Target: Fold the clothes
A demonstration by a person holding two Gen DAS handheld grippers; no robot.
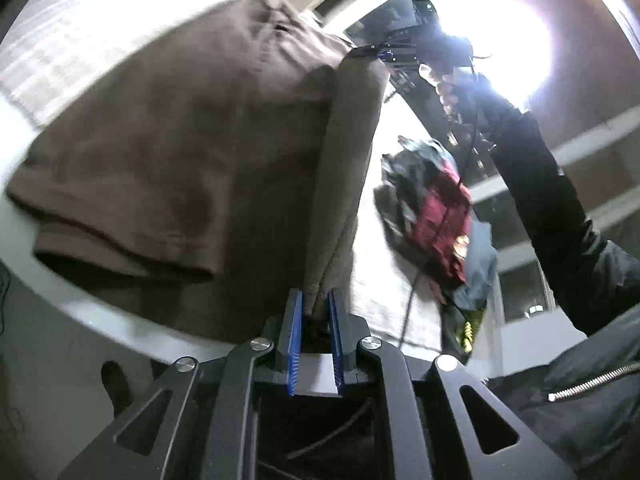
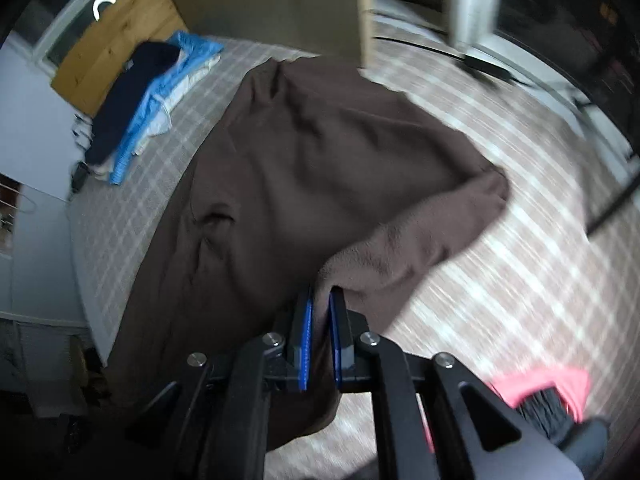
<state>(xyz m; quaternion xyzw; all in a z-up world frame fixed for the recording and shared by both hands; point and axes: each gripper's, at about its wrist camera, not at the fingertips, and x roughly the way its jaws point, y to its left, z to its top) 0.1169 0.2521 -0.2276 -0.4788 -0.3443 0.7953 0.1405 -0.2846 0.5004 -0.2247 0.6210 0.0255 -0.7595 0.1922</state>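
A large brown garment [image 1: 180, 152] lies spread over a bed with a pale checked cover [image 1: 60, 52]. In the left wrist view my left gripper [image 1: 317, 304] is shut on a fold of the brown cloth near the bed's edge, and a strip of that cloth runs taut up to my right gripper [image 1: 372, 51], held by a hand farther off. In the right wrist view my right gripper [image 2: 320, 300] is shut on an edge of the brown garment [image 2: 312, 168], lifting a flap off the checked cover [image 2: 500, 280].
A heap of dark, red and grey clothes [image 1: 436, 220] lies on the bed to the right. Folded navy and blue clothes [image 2: 148, 100] are stacked at the far left of the bed beside a wooden board [image 2: 116, 36]. Pink cloth [image 2: 548, 388] sits nearby. A dark sleeve [image 1: 560, 216] crosses the right side.
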